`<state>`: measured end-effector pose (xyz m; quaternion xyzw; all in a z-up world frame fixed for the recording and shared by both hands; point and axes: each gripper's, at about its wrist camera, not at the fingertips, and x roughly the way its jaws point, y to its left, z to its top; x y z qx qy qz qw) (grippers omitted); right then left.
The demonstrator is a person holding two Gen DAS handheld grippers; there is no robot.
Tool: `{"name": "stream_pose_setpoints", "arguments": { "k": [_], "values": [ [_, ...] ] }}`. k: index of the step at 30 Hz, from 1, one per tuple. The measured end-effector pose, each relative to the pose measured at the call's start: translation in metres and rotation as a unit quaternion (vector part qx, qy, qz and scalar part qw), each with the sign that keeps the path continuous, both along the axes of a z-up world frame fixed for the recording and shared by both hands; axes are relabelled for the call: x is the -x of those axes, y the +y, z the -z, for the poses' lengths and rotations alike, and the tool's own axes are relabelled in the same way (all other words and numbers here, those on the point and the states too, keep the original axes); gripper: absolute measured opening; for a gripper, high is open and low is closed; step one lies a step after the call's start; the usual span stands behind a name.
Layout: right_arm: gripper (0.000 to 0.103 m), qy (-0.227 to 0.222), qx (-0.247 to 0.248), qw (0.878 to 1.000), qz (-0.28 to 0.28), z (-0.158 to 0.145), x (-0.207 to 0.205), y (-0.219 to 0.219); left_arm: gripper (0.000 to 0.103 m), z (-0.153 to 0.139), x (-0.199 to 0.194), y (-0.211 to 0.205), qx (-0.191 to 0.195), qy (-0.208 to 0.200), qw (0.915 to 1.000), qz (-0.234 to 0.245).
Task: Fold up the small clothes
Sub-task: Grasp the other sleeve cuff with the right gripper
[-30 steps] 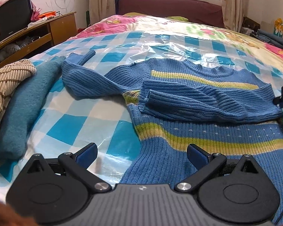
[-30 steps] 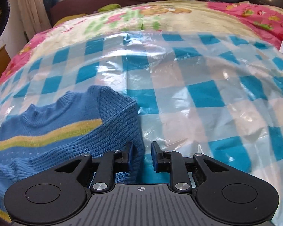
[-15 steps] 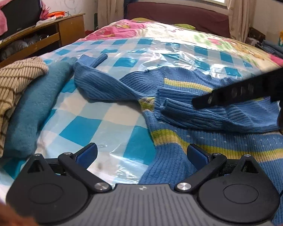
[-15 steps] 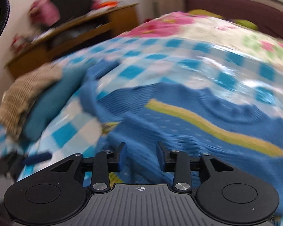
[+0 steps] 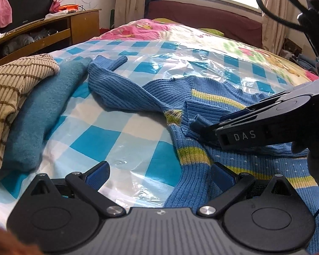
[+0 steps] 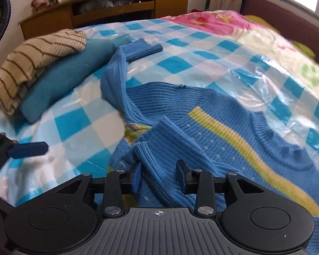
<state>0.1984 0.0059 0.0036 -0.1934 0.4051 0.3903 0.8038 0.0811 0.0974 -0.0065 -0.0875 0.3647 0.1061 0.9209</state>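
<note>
A blue ribbed sweater [image 5: 201, 93] with yellow-green stripes lies flat on the bed, also in the right wrist view [image 6: 212, 131]. One sleeve [image 6: 165, 146] is folded across its chest; the other sleeve [image 5: 112, 85] stretches out to the left, cuff bent. My left gripper [image 5: 160, 173] is open and empty over the sweater's left hem edge. My right gripper [image 6: 159, 177] is open, its jaws on either side of the folded sleeve's cuff. It shows from the side in the left wrist view [image 5: 210, 123].
A checked plastic sheet [image 5: 117, 136] covers the bed. A teal garment [image 5: 38, 114] and a beige striped sweater [image 5: 8, 89] are stacked at the left. A wooden TV cabinet [image 5: 53, 34] stands beyond the bed's left side.
My right gripper has swung from the sweater's right shoulder across to the folded sleeve's cuff and opened wider. My left gripper has shifted slightly left and stays open.
</note>
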Motion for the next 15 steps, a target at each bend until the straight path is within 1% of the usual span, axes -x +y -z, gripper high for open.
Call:
{"name": "stream_pose_setpoints", "arguments": {
  "k": [3, 4, 5, 6, 9, 11, 12, 14, 15],
  "values": [
    [0.032, 0.004, 0.009, 1.000, -0.020, 0.003, 0.005, 0.005, 0.103, 0.000, 0.000, 0.001, 0.002, 0.001, 1.0000, -0.003],
    [0.025, 0.002, 0.015, 1.000, -0.024, 0.005, 0.007, 0.006, 0.103, 0.000, -0.001, 0.001, 0.003, 0.001, 1.0000, -0.004],
    [0.012, 0.000, 0.022, 1.000, -0.021, 0.007, 0.007, 0.008, 0.103, 0.001, -0.001, 0.001, 0.003, 0.003, 1.0000, -0.004],
    [0.007, 0.004, 0.023, 1.000, -0.010, 0.007, 0.005, 0.007, 0.103, 0.001, -0.001, 0.000, 0.003, 0.004, 1.0000, -0.003],
    [0.005, 0.030, -0.022, 0.998, 0.042, -0.004, -0.006, -0.007, 0.103, 0.001, -0.001, -0.001, 0.000, 0.003, 1.0000, -0.002],
    [0.005, 0.034, -0.059, 0.993, 0.094, -0.018, -0.016, -0.024, 0.103, 0.001, -0.001, -0.001, 0.001, 0.002, 1.0000, -0.001],
    [0.005, 0.034, -0.080, 0.989, 0.122, -0.027, -0.021, -0.034, 0.103, 0.001, -0.001, -0.001, 0.002, 0.001, 1.0000, -0.001],
    [0.005, 0.029, -0.126, 0.976, 0.177, -0.047, -0.030, -0.054, 0.103, 0.001, 0.000, -0.001, 0.005, -0.001, 1.0000, -0.001],
    [0.005, 0.025, -0.146, 0.970, 0.195, -0.056, -0.032, -0.062, 0.103, 0.001, -0.001, -0.001, 0.006, -0.001, 1.0000, -0.001]
  ]
}}
